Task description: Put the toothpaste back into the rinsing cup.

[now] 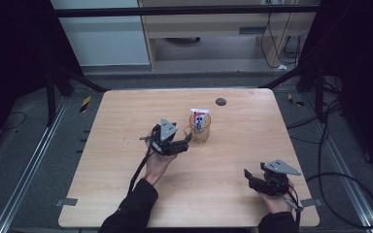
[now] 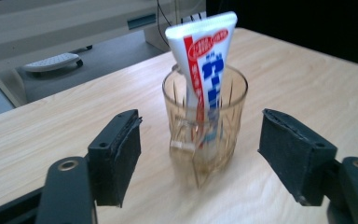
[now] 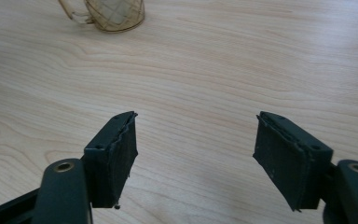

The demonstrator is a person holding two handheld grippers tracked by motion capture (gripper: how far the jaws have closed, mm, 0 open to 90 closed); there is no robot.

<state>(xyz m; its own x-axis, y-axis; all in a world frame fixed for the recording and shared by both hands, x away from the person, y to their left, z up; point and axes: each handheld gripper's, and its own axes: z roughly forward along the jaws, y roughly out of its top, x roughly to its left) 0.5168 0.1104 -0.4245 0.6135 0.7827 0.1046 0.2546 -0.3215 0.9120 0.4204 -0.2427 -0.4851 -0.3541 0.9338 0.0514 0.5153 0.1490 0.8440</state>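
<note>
An amber glass mug [image 1: 200,130] stands near the middle of the wooden table [image 1: 126,194], with a red, white and blue toothpaste tube [image 1: 199,118] upright inside it. In the left gripper view the mug [image 2: 205,126] and tube [image 2: 205,60] sit just beyond the jaws, between them but untouched. My left gripper [image 1: 188,141] is open, just left of the mug. My right gripper [image 1: 248,175] is open near the table's front right corner, with bare wood between its jaws. The mug's base [image 3: 109,14] shows at the top of the right gripper view.
A small dark round disc [image 1: 220,101] lies near the table's far edge. Black frame legs and cables surround the table on the floor. A pale cabinet stands behind the table.
</note>
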